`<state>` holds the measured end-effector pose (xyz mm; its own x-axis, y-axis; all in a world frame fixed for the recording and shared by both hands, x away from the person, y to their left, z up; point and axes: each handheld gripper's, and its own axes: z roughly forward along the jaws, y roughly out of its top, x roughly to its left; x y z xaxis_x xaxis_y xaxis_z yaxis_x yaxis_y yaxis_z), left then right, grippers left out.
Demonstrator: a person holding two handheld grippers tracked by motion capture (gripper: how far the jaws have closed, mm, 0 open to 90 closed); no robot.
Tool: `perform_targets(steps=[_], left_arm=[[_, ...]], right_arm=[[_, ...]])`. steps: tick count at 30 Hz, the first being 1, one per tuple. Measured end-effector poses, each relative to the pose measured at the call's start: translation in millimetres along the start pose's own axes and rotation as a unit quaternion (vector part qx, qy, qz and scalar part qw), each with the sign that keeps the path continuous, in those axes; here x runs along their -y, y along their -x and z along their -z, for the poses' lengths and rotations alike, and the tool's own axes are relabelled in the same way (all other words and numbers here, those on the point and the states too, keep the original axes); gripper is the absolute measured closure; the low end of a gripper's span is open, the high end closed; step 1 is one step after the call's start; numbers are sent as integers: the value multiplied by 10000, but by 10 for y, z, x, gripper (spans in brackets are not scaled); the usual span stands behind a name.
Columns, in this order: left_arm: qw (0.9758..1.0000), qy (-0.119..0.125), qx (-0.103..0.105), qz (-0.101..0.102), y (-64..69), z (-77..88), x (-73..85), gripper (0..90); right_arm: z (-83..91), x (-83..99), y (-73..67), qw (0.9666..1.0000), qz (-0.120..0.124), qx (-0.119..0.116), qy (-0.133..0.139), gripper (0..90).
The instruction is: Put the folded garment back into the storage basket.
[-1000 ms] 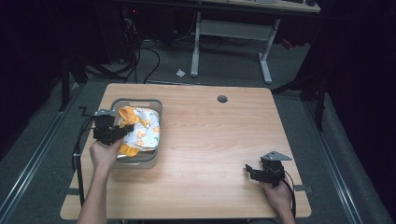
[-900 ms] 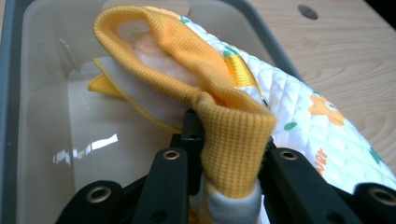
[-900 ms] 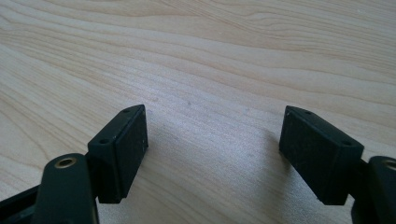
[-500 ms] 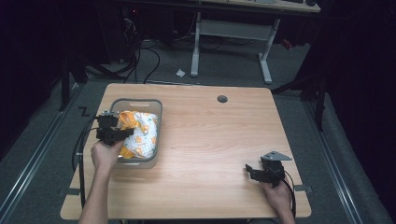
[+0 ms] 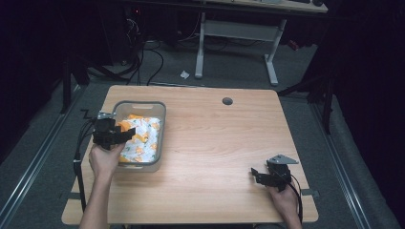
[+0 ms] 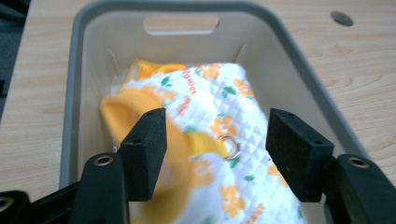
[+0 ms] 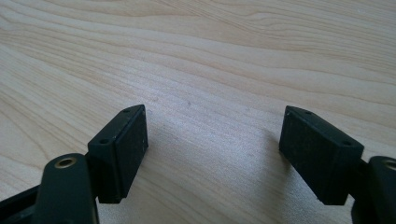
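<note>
The R gripper (image 5: 261,175) is rested near the table's (image 5: 215,143) front edge, jaws spread w/ nothing between. The L gripper (image 6: 215,140) is held over the bin (image 6: 84,60), jaws just opened, spread, w/ the floral cloth (image 6: 219,102) lying loose in the bin below them. Risk: an orange fold could be snagged on withdrawal & dragged out. Beyond, a grommet hole (image 5: 227,101) is seen; nothing is in the way.

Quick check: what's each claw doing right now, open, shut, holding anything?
Left claw: open, jaws just opened, floral cloth lying between them in the grey bin.
Right claw: open, holding nothing.
</note>
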<state>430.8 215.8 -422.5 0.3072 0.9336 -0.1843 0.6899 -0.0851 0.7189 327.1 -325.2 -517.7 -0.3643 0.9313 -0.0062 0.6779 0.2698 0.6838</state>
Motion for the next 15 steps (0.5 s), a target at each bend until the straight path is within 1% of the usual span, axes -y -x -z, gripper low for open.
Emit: perform_targets(steps=[1,2,3,4,6,10,15], left_arm=[[10000,42,-18,-46,17,30,-7,384],[10000,42,-18,-46,17,30,-7,383],[9999,125,-15,-90,42,65,-14,383],[9996,227,30,-143,82,108,-24,382],[9992,329,82,-228,152,145,-36,382],[9979,449,230,-398,294,183,-47,375],[9955,596,420,-608,496,223,-38,371]], right_arm=[[0,0,0,10000,-1,0,-1,239],[0,0,0,10000,-1,0,-1,239],[0,0,0,10000,0,0,1,240],[0,0,0,10000,-1,0,0,239],[0,0,0,10000,0,0,-1,240],[0,0,0,10000,-2,1,0,240],[0,0,0,10000,4,-2,-1,239]])
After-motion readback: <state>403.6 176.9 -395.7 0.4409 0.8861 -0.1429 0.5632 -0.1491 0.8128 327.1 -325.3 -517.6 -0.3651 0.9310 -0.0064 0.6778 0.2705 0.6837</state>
